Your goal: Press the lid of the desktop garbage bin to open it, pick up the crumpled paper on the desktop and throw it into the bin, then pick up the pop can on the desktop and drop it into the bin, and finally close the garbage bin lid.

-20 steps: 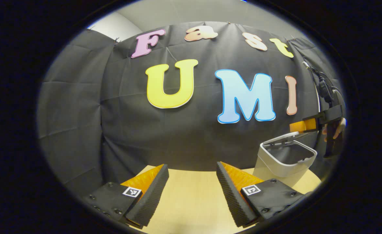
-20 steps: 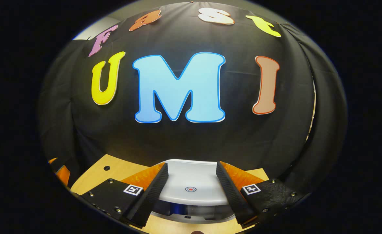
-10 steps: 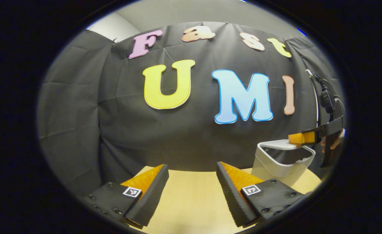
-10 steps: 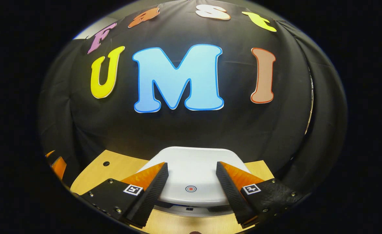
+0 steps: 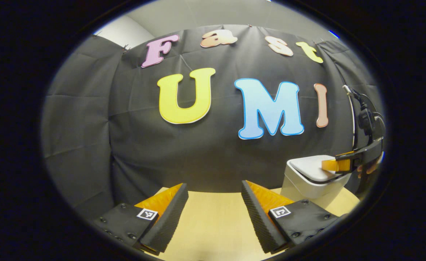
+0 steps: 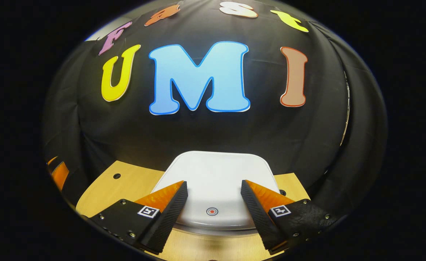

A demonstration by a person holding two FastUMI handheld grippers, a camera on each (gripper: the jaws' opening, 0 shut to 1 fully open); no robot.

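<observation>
The white desktop bin [image 5: 300,185] stands at the right on the wooden table. Its lid [image 5: 309,167] lies almost flat on the rim, with a thin dark gap along the near edge. My right gripper [image 5: 338,165] rests on top of that lid, held by a hand [image 5: 371,167]. In the right gripper view the white lid [image 6: 216,170] with its small red ring mark [image 6: 212,211] spreads under my right gripper [image 6: 213,182], which is open with nothing held. My left gripper [image 5: 213,184] hovers open over bare table, well left of the bin.
The light wooden table [image 5: 213,217] runs back to the black cloth wall. Small holes [image 6: 116,176] dot the tabletop left of the bin. The left gripper [image 6: 58,174] peeks in at the far left of the right gripper view. A cable [image 5: 363,108] hangs above the right gripper.
The lid stood open a second ago; it has swung down under my right gripper, which sank with it. My left gripper has barely moved.
</observation>
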